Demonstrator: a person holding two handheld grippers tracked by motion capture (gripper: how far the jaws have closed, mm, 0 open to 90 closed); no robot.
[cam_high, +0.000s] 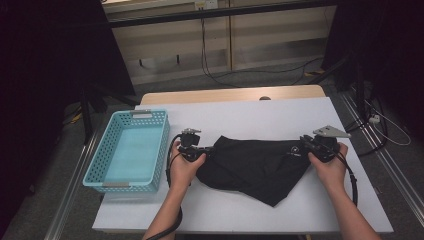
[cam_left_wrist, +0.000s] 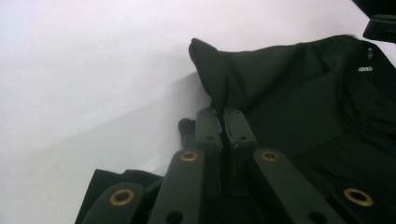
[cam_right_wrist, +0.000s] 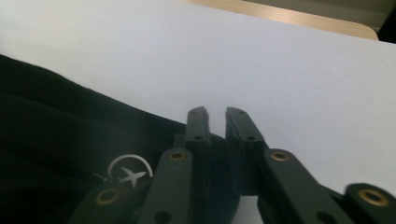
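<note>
A black garment (cam_high: 255, 165) lies spread on the white table (cam_high: 260, 112), its top edge drawn fairly straight between my two grippers. At the garment's left corner, my left gripper (cam_high: 209, 149) is shut on it. In the left gripper view the jaws (cam_left_wrist: 222, 114) pinch a fold of the black cloth (cam_left_wrist: 299, 93). My right gripper (cam_high: 304, 143) sits at the garment's right corner, beside a small white logo (cam_high: 295, 151). In the right gripper view its jaws (cam_right_wrist: 215, 114) stand nearly together with a thin gap at the tips. The cloth (cam_right_wrist: 56, 121) with its airplane logo (cam_right_wrist: 130, 175) runs in at their base.
A light-blue perforated basket (cam_high: 100, 160) stands with nothing in it at the table's left edge, close to my left hand. Bare white tabletop lies beyond and in front of the garment. Cables and dark stands sit on the floor behind the table.
</note>
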